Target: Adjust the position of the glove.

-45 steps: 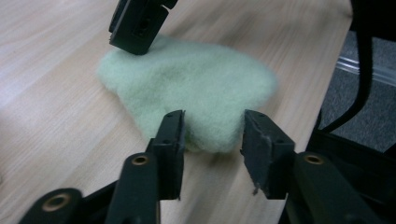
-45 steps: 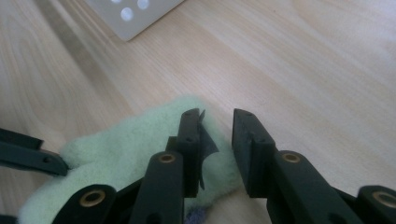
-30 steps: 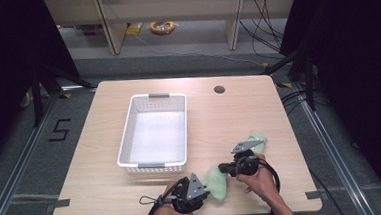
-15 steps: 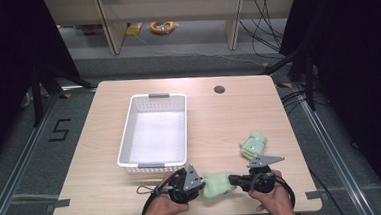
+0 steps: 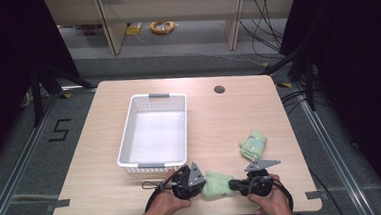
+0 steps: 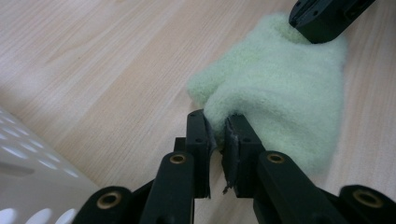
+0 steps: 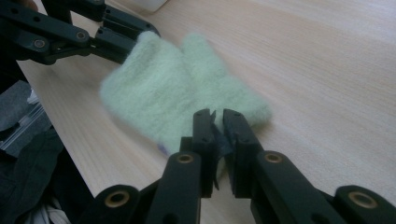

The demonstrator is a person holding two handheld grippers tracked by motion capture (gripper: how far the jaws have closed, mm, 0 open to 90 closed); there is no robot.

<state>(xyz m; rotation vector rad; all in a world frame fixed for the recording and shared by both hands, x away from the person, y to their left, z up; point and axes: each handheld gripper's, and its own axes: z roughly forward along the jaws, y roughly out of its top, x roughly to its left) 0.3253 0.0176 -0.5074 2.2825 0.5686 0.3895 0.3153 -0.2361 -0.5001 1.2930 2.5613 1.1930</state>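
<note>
High view: the left gripper [image 5: 195, 183] and right gripper [image 5: 241, 184] meet at one pale green sock [image 5: 217, 185], lying on the surface [image 5: 108, 192] just in front of the basket [image 5: 157, 165], near its right corner. A second sock [image 5: 253, 144] sits rolled up further right of the basket, apart from both grippers.

Left gripper view has narrow jaws pinching one end of the sock [image 6: 275, 93]; in the right gripper view the jaws are also narrow, and have just been opening a little with the opposite edge of the sock [image 7: 182, 100] between them (the pads look to be on fabric, though that bite is thin).

Likely step: folding or rolling this sock. To do it well, secure the right bite, keep the fabric low and lightly taut, and bring one end squarely over the other without dragging it toward the surface edge.
</note>
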